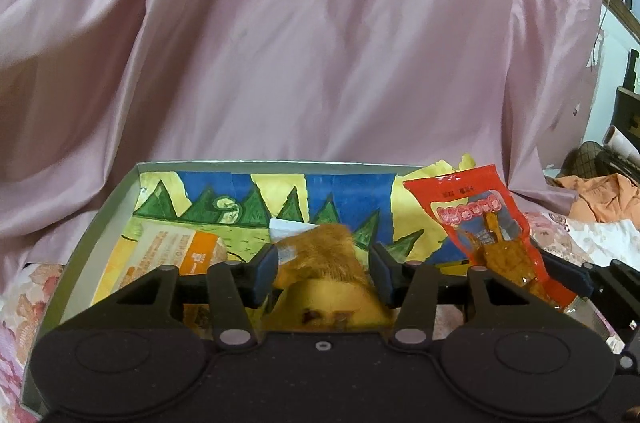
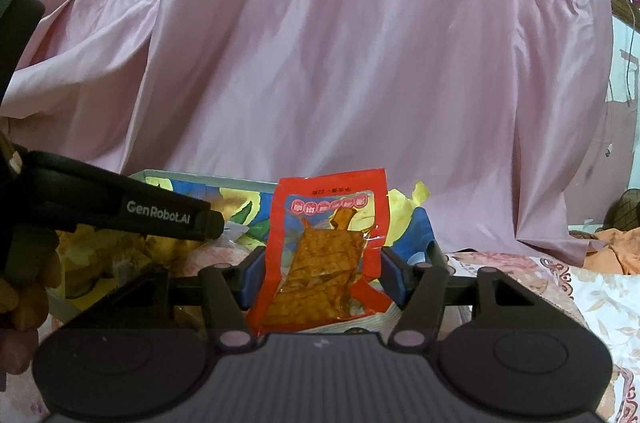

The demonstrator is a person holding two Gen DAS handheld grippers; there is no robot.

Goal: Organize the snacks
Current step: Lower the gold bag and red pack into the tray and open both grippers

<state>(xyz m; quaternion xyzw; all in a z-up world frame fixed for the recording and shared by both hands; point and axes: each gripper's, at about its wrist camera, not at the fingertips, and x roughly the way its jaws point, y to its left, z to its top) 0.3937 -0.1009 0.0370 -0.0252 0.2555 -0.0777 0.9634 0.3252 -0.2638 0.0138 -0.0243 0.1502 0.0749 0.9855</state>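
Right gripper [image 2: 320,275] is clamping the red plastic tofu-snack packet [image 2: 330,255] upright, seemingly for boxing. Left gripper [image 1: 324,273] is pinching a yellow fuzzy-looking snack pouch [image 1: 320,263] above the shallow painted cardboard box [image 1: 100,219].

Red snack packet [image 2: 328,251], pink draped cloth [image 2: 340,43], blue-yellow-green painted box [image 1: 224,199].

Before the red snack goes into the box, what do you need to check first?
1. Right gripper holds the red plastic snack packet: ok.
2. Packet upright, not slipping: ok.
3. Shallow grey cardboard box with painted lining is close by: ok.
4. Left gripper clear of the packet's path: not ok, it sits over the box around a yellow snack bag.
5. Free room left in the box: cannot tell.
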